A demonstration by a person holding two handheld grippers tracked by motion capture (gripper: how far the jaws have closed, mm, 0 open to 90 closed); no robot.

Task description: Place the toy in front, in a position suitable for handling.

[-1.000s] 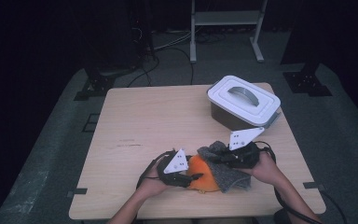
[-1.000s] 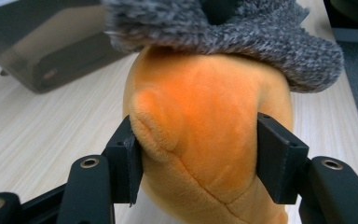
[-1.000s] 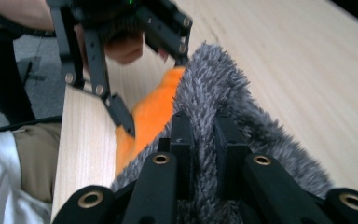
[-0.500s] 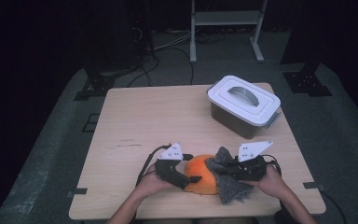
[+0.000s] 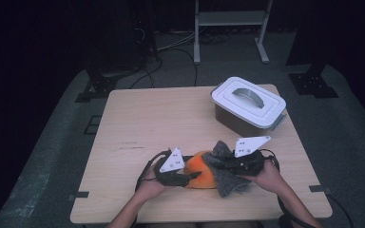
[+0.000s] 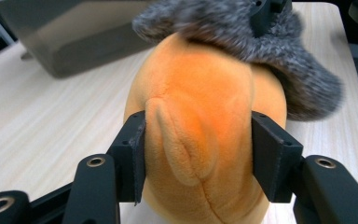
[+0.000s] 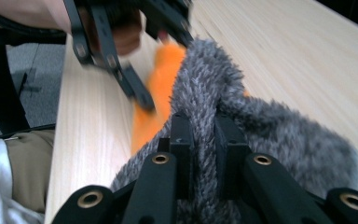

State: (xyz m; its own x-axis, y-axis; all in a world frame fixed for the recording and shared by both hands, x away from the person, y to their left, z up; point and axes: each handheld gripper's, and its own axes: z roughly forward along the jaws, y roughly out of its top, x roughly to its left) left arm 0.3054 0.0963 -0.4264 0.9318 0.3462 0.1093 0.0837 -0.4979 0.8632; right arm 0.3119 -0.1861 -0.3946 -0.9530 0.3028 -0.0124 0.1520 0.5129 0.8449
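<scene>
Both hands are in at the near edge of the desk [image 5: 138,123], working on one bundle; an orange plush [image 5: 203,172] lies there with a grey fuzzy cloth [image 5: 225,175] draped over its right side and spilling onto the wood; the cloth looks like a cover being worked on or off the plush, though which way it is going I cannot tell; either way the job reads as midway, with much of the orange bare on the left and the grey bunched over the far end.

The left hand-held gripper [image 6: 198,158] has its jaws spread fairly wide and pressed against both flanks of the orange plush [image 6: 200,140], pinning it; the fabric creases between the pads, so that is a firm clamp, not a hover.

The right hand-held gripper [image 7: 199,140] is pinched nearly closed on a fold of the grey fuzzy cloth [image 7: 270,130], fibres standing up between the narrow gap; beyond it the orange shows under the cloth's edge.

The white lidded bin [image 5: 248,103] sits shut at the far right corner, well apart from the action; if the bundle is bound for it, that step is not begun.
</scene>
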